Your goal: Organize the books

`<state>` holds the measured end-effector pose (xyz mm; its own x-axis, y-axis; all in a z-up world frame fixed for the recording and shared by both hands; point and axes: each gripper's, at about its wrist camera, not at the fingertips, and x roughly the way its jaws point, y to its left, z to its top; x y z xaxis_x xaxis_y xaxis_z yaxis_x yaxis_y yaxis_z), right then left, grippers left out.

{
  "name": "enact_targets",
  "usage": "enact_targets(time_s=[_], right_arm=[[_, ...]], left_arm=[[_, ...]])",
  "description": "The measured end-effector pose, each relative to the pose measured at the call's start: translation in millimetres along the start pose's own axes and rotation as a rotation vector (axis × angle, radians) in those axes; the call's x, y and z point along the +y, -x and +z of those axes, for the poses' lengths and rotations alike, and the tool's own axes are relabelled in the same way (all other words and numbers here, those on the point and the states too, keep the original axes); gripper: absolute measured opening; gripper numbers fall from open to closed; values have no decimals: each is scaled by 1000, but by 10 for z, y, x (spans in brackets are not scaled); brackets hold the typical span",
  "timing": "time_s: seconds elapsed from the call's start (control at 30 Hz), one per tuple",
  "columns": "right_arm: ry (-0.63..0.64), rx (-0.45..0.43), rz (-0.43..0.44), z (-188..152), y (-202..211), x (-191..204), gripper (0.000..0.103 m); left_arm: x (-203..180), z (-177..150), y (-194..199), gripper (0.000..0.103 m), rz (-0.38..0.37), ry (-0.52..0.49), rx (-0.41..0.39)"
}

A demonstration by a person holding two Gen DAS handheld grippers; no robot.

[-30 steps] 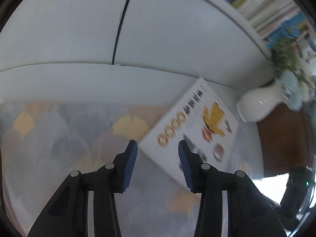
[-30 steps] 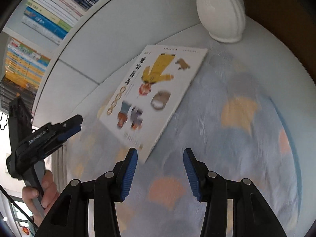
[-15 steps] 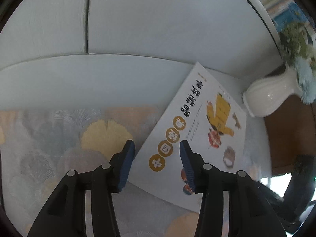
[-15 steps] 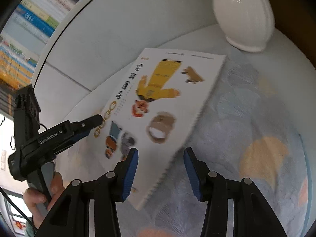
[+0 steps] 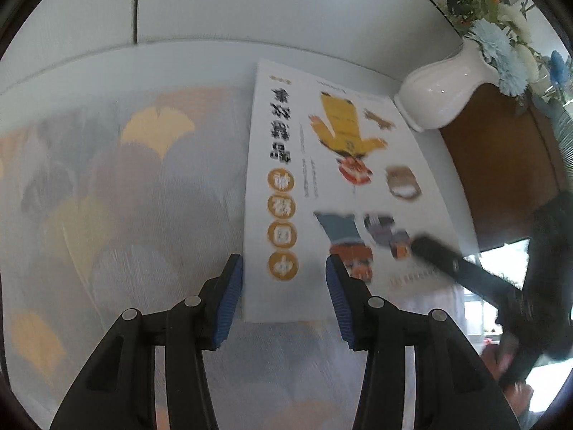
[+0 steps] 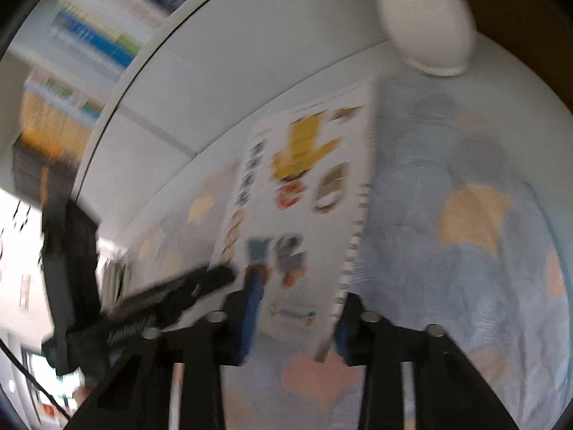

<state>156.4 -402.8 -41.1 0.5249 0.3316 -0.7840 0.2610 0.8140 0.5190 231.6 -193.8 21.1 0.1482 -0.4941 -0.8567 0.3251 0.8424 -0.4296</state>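
Note:
A thin white picture book (image 5: 322,179) with a yellow figure on its cover lies on a patterned cloth (image 5: 125,197). My left gripper (image 5: 283,286) is open, and the book's near edge lies between its blue pads without touching them. My right gripper (image 6: 297,304) is blurred and its jaws are closing around the book's (image 6: 304,186) other near corner. One pad lies over the cover and the other finger sits behind the raised spine edge. The pads still stand apart. In the left wrist view the right gripper's fingers (image 5: 440,254) reach over the cover. The left gripper (image 6: 193,286) shows at the right wrist view's left.
A white vase (image 5: 440,96) with blue flowers stands just beyond the book's far corner, next to a brown surface (image 5: 501,161). White cabinet fronts (image 5: 250,0) rise behind the cloth. Shelves of books (image 6: 89,36) stand above. A person's hand (image 5: 512,394) holds the right gripper.
Both grippers have come in over the book's near end, each with a corner now between its fingers. The book has swung round, and its spine edge looks raised in the right wrist view.

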Motion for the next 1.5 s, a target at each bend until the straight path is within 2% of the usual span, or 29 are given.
enact_targets(time_s=[0.03,0.07,0.1,0.3,0.4,0.53,0.6,0.63,0.73,0.77,0.8,0.83,0.87,0.93,0.97,1.0,1.07,1.13,1.23,1.27,1.33,1.43,1.5], right_arm=[[-50,-17,-24,21,34,-85,13],[-142,-17,36,24,106,-211,10],[-155,-12,52,16,143,-221,8],[-106,-18,30,-216,406,6,9],[-20,-18,-59,-778,620,332,10],[35,47,-59,-1458,645,693,15],[63,150,-31,-1816,503,913,24],[80,223,2,-1966,403,1024,25],[150,457,153,-2376,93,1409,26],[181,566,217,-2512,-45,1532,32],[181,566,217,-2512,-45,1532,33],[188,680,263,-2656,-176,1617,33],[177,742,302,-2773,-202,1643,33],[231,672,289,-2654,-62,1639,33],[301,585,236,-2487,61,1628,33],[337,529,203,-2366,128,1617,33],[391,381,95,-1934,277,1489,34],[340,295,36,-1418,306,1302,40],[272,182,10,-669,218,1128,42],[272,181,-13,-567,136,1136,46],[261,216,-64,-328,-117,1075,47],[257,256,-74,-137,-457,1034,47],[290,268,-127,-152,-544,1096,47]], left_arm=[[-22,-23,9,43,2,0,4],[-36,-45,28,43,9,-5,3],[-59,-84,80,43,19,-14,-1],[88,-477,543,43,10,25,-32],[264,-809,843,43,32,61,-57],[567,-1190,1256,43,74,154,-89],[740,-1402,1433,43,101,205,-116],[806,-1516,1515,43,114,227,-129],[1075,-1814,1779,43,157,289,-159],[1091,-1899,1837,43,176,297,-164],[1114,-1994,1898,43,210,304,-176],[1117,-2074,1933,43,238,307,-185],[1109,-2100,1930,43,248,309,-187],[1093,-2231,1887,43,251,310,-180],[1070,-2263,1828,43,237,312,-171],[1071,-2309,1794,43,217,314,-160],[1014,-2394,1633,43,124,322,-123],[835,-2439,1449,43,71,300,-81],[499,-2485,1233,43,83,245,-43],[413,-2488,1160,43,68,238,-29],[289,-2491,1002,43,50,229,1],[215,-2482,794,43,99,256,21],[202,-2500,791,43,128,267,-18]])
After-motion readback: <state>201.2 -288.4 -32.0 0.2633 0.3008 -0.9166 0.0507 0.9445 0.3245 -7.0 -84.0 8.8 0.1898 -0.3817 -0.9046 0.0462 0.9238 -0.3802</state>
